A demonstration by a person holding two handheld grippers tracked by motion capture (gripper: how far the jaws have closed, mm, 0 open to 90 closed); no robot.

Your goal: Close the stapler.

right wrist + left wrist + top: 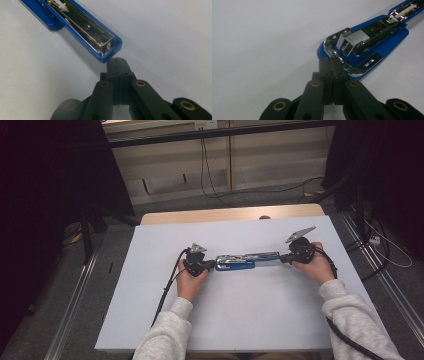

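- A blue stapler (247,261), swung fully open and laid flat, stretches between the left gripper (214,264) and the right gripper (282,258) near the middle of a white table (240,315); a person's hands in pale sleeves grasp both tools.
- The left gripper view brings out what the high view cannot: the left gripper (331,59) has its jaws pressed together, tips touching the chrome rim at the stapler's (364,47) nearer end, where a block of staples (358,37) sits in the open magazine.
- The right gripper view shows the right gripper (117,60) with jaws likewise closed on nothing, tips just beside the blue corner of the stapler's (85,27) opposite arm; whether they touch it cannot be told.
- From above, cables (167,290) trail from each gripper toward the person.
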